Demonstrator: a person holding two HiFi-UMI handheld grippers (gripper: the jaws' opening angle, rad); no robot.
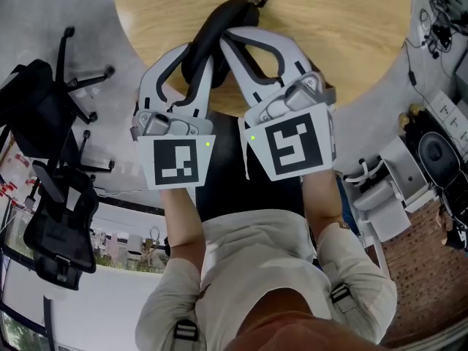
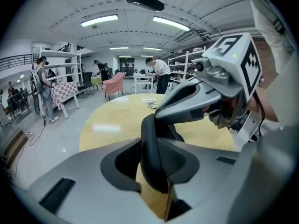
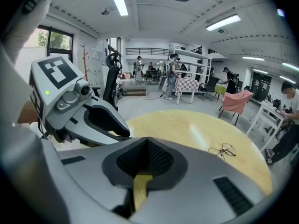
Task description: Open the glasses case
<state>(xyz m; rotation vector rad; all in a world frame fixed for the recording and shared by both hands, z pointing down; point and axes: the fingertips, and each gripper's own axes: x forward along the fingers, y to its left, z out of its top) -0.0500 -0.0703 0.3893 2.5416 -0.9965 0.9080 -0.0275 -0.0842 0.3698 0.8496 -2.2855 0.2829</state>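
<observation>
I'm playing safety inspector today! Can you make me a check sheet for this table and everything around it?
Surface: round wooden table, pale yellow top.
Job's things: black glasses case, held over the table's near edge.
Clutter: wire-rimmed glasses lying on the table.
Grippers: left gripper shut on the case; right gripper shut, nothing seen between its jaws.
Cables: a tangle on the floor beside the table.
Surroundings: black office chairs, shelves, people farther off.

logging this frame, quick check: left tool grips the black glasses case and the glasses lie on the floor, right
Not on the floor: the right gripper view shows the glasses lying on the round wooden table. The left tool does grip the black glasses case.
</observation>
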